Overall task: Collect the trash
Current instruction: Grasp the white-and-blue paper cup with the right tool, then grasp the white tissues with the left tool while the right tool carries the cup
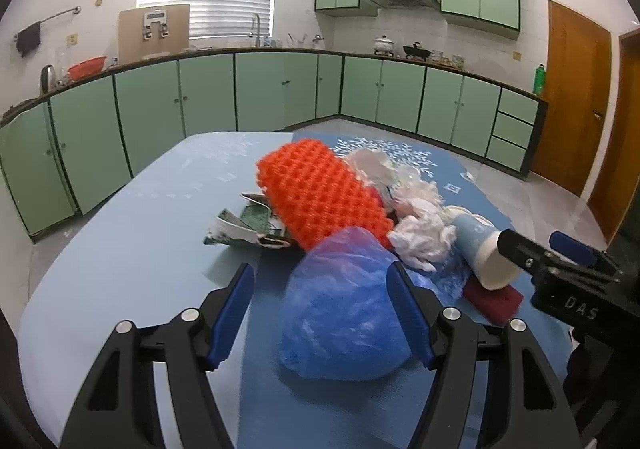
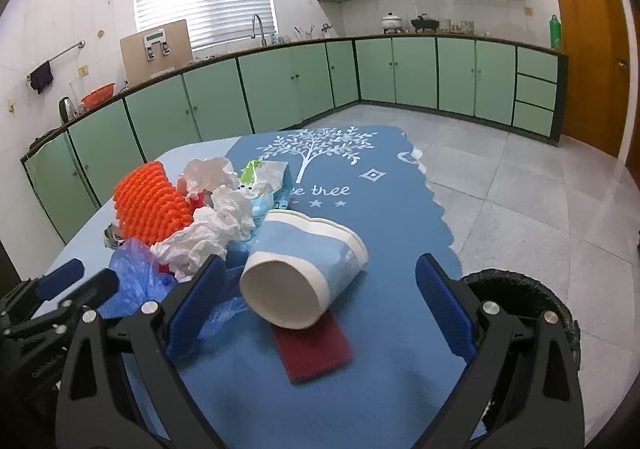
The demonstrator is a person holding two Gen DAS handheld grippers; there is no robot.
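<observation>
Green cabinets [image 1: 280, 89] line the walls; white pot [image 2: 391, 22] and black pan [image 2: 424, 24] on counter, wooden door [image 2: 588, 49] at rt.

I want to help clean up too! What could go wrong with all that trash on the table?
1. The blue-and-white paper cup lies tipped on a dark red sponge pad; a nudge from the open right claw might roll it away.
2. The thin blue plastic bag sits between the open left claw fingers; it may slip or snag the crumpled white paper.
</observation>
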